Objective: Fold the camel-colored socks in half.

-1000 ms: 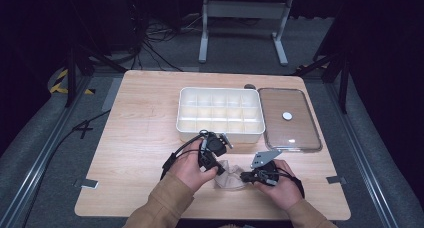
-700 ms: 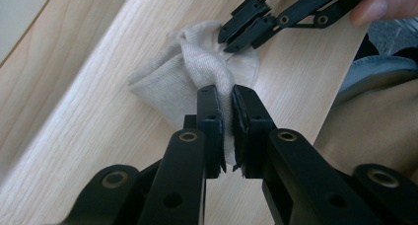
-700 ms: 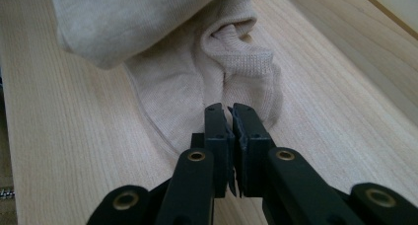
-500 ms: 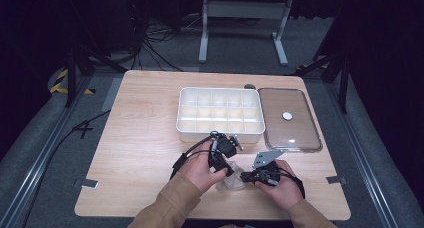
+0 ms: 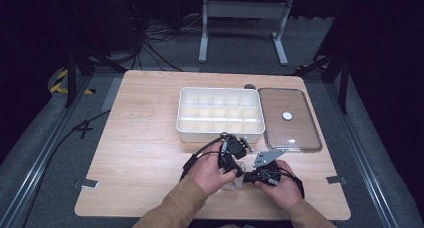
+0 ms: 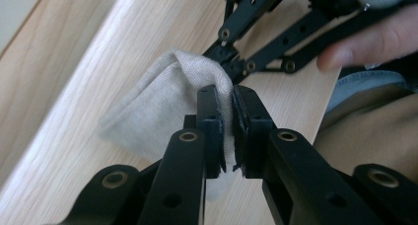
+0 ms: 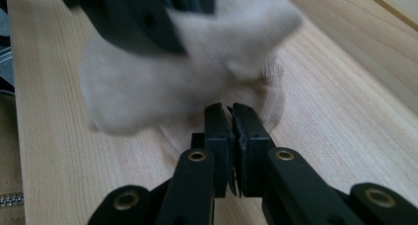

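The small beige knitted sock [image 6: 167,96] lies crumpled on the near part of the light wooden table [image 5: 145,138], between my two hands, at about six o'clock from the white plastic compartment tray [image 5: 220,113]. I hold it from both sides. My left gripper [image 6: 224,119] has its jaws pressed nearly together on a raised fold of the knit, so the cloth peaks upward there and drapes off toward nine o'clock in the left gripper view. My right gripper [image 7: 230,136] is clamped close on the lower edge of the sock, at what looks like the ribbed cuff lying flat on the wood; the upper part of the fabric is blurred in the right gripper view, so I cannot tell exactly how it hangs.

I judge the two grips work against each other on purpose: one pins the cuff low, the other lifts a layer, which would suit folding or rolling the sock into a compact bundle.

Farther out, the tray's empty cells sit open at twelve o'clock from my hands, probably where such a bundle would go. Its clear rectangular lid with a brown rim [image 5: 289,119] lies flat just beside the tray at three o'clock, out of the way.
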{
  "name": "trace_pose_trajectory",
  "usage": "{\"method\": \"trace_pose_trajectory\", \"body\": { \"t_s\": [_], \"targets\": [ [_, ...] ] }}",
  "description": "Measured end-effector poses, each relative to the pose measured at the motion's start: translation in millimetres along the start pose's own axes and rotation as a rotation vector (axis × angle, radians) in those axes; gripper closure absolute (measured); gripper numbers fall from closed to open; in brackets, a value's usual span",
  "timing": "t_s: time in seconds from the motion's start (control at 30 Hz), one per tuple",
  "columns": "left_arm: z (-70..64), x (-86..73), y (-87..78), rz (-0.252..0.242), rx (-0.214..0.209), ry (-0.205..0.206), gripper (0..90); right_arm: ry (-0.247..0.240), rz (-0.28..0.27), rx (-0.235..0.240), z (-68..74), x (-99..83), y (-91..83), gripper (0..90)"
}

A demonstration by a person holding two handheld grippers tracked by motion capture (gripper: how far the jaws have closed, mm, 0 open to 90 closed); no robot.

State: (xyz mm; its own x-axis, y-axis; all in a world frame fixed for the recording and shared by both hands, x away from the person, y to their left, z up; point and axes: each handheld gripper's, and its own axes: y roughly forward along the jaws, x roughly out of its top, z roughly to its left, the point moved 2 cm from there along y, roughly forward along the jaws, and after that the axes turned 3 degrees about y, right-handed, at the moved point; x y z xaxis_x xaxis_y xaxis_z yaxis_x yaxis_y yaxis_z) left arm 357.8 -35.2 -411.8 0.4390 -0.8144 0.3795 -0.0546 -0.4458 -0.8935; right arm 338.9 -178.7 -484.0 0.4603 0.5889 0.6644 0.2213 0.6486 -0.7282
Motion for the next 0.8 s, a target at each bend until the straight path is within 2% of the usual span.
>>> {"method": "trace_pose_trajectory", "body": {
  "t_s": [0.07,0.13,0.23,0.33,0.37,0.53,0.63,0.7,0.8],
  "targets": [
    [-0.6,2.9,5.4,-0.002,-0.010,-0.005,82.7,0.001,-0.006,0.004,-0.9,-0.9,-0.4,85.7],
    [-0.5,2.8,8.8,0.021,0.000,-0.004,82.5,0.013,-0.015,0.012,-2.2,-2.7,-1.1,85.6],
    [3.1,0.7,4.6,0.022,0.000,-0.029,82.3,0.027,-0.021,0.031,-4.4,-4.6,-2.3,85.5],
    [5.4,-0.6,5.1,0.026,0.012,-0.036,81.2,0.028,-0.023,0.030,-5.3,-4.7,-2.5,85.4],
    [6.2,-1.3,6.3,0.026,0.013,-0.051,80.2,0.024,-0.021,0.029,-4.8,-4.4,-2.7,85.2],
    [7.3,-1.3,7.7,0.008,0.015,-0.062,71.9,0.014,-0.013,0.017,-3.5,-3.8,-3.9,83.9],
    [7.1,-1.9,4.9,-0.007,0.002,-0.064,69.0,0.014,-0.008,0.017,-2.8,-3.5,-5.9,82.9],
    [5.9,-2.2,-1.4,-0.030,-0.023,-0.057,67.4,0.013,-0.007,0.016,-3.1,-3.7,-8.1,82.7],
    [3.0,-2.8,-13.3,-0.059,0.002,-0.048,66.7,0.019,-0.003,0.015,-3.4,-4.2,-14.1,82.7]
  ]
}}
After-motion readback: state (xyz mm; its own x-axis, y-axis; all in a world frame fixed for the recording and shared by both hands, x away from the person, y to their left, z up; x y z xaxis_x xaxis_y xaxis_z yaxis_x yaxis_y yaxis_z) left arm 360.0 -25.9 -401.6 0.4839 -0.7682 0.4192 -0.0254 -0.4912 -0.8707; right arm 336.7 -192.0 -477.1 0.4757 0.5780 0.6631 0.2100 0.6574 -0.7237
